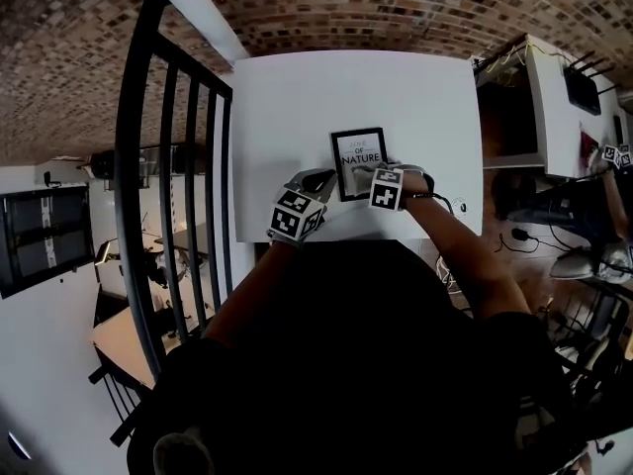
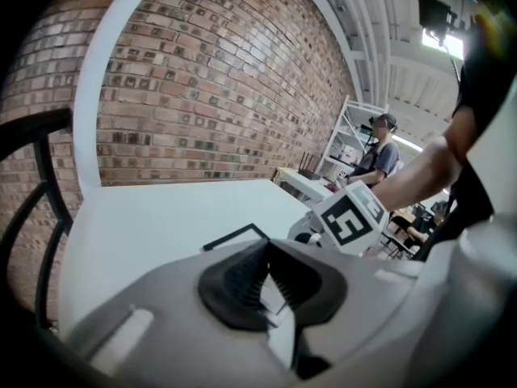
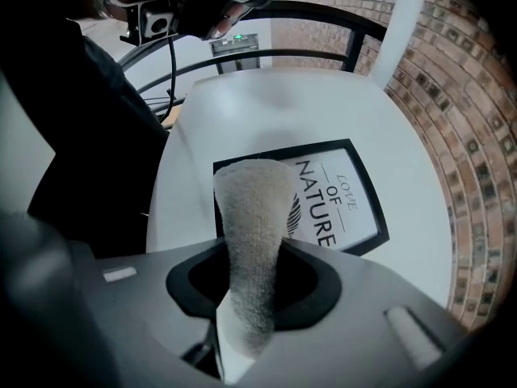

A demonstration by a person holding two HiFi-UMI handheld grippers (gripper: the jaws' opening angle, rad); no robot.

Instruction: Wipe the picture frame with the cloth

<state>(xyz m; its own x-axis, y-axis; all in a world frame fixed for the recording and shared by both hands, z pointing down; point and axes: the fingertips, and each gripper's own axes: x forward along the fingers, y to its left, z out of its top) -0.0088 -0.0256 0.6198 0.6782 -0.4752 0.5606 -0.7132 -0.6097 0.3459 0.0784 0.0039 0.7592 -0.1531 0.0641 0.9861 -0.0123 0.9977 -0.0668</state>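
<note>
A black picture frame (image 1: 358, 161) with a white print lies flat on the white table (image 1: 297, 107). My right gripper (image 1: 374, 173) hovers over the frame's near right part, shut on a grey fuzzy cloth (image 3: 254, 233) that sticks up out of the jaws (image 3: 252, 277); the frame (image 3: 339, 204) lies just beyond the cloth. My left gripper (image 1: 318, 179) sits at the frame's near left edge. Its black pads (image 2: 242, 285) meet, and I see nothing between them. One corner of the frame (image 2: 239, 236) shows past them, with the right gripper's marker cube (image 2: 353, 217) beyond.
A black metal railing (image 1: 168, 166) runs along the table's left side. A brick wall (image 2: 202, 79) stands behind the table. At the right are desks with a monitor (image 1: 554, 107) and cables. A person (image 2: 378, 152) stands far off by shelves.
</note>
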